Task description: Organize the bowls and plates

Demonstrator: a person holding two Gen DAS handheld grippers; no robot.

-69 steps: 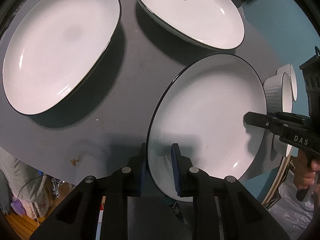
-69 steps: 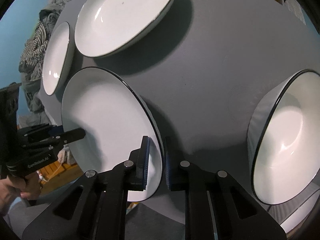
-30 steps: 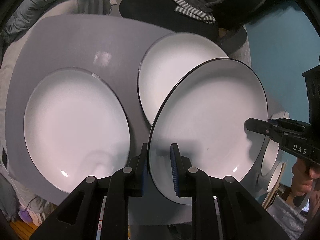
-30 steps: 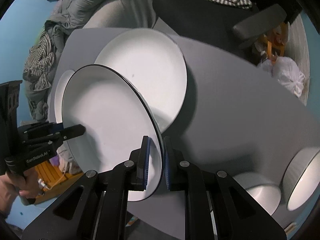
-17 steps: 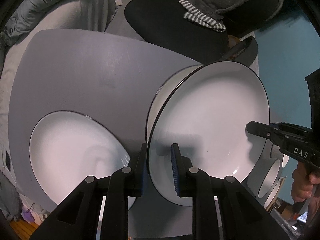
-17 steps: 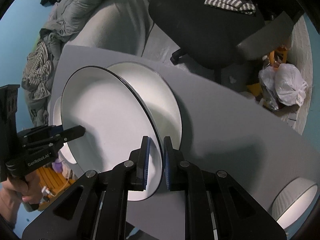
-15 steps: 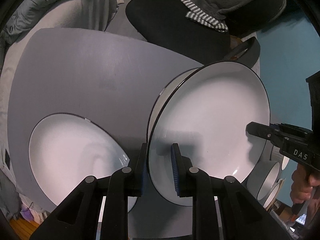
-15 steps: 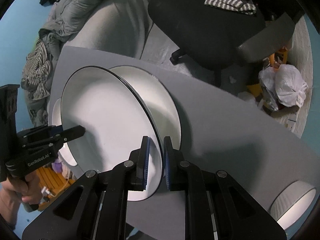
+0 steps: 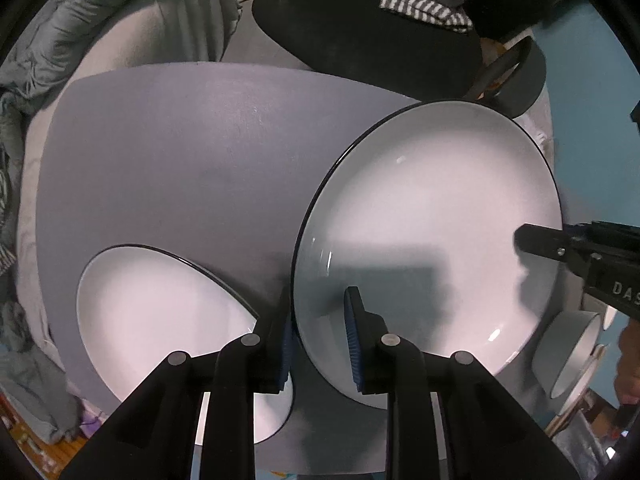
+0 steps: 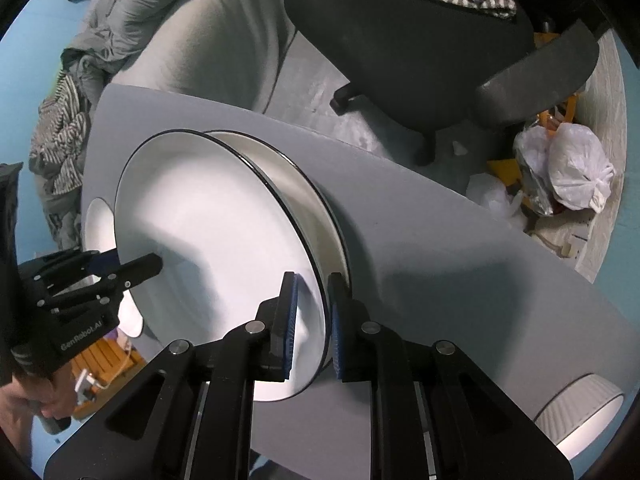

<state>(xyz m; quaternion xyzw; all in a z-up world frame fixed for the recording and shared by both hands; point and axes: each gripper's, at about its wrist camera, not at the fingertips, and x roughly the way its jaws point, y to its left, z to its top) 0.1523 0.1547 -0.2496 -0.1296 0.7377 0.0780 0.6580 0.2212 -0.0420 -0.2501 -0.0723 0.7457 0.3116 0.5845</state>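
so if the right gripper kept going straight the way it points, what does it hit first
Probably the lower plate lying on the grey table. The right gripper points steeply down with the held plate clamped in its jaws just above that one. Depth is hard to judge.

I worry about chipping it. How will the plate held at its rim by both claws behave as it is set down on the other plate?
The held plate looks glazed and glossy, so it may slip in the left claw and right claw. It seems stiff and brittle: a hard landing on the lower plate could chip either rim.
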